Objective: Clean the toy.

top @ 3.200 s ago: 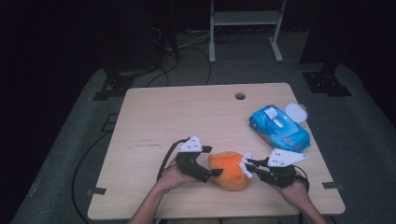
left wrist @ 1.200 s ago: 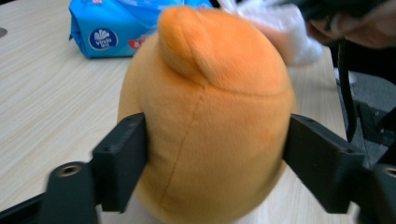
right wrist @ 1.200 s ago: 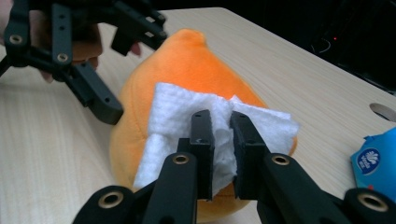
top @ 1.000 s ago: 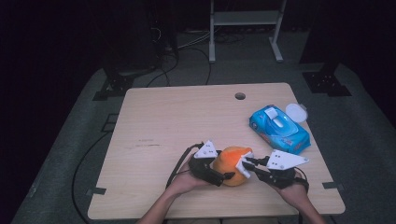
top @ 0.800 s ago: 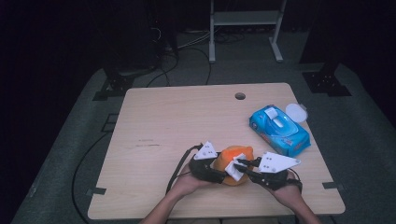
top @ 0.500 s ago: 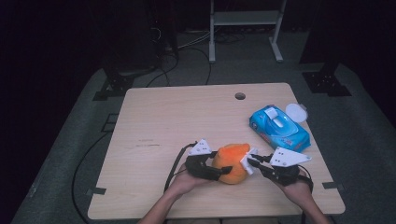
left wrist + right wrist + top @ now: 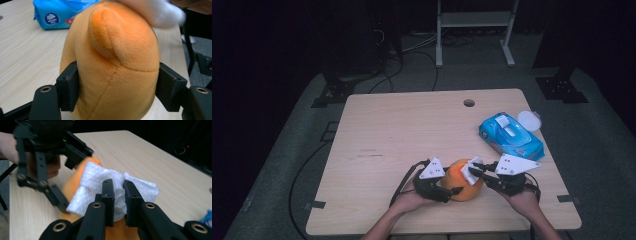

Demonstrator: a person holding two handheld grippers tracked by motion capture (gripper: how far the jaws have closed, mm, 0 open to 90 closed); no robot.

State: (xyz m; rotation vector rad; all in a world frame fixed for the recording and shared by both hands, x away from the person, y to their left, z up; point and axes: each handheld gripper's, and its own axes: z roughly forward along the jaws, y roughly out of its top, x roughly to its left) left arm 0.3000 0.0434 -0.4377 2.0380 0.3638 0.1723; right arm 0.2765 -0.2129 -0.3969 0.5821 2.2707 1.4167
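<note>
The left tool (image 7: 451,189) is clamping the orange plush toy (image 7: 464,179) near the counter's (image 7: 402,130) front edge. The right tool (image 7: 476,171) is pinching a white wipe (image 7: 112,185) against the toy's top.

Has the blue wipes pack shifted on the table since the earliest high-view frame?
No. The blue wipes pack sits in the same spot relative to the table's hole and right edge.

A person's two hands held grippers against an orange plush toy (image 7: 464,180) near the front edge of a light wooden surface (image 7: 412,130). The left gripper (image 7: 451,190) clasped the toy's side while the right gripper (image 7: 478,170) pressed a white wipe (image 7: 470,169) onto it. A blue wipes pack (image 7: 511,136) lay to the right.
</note>
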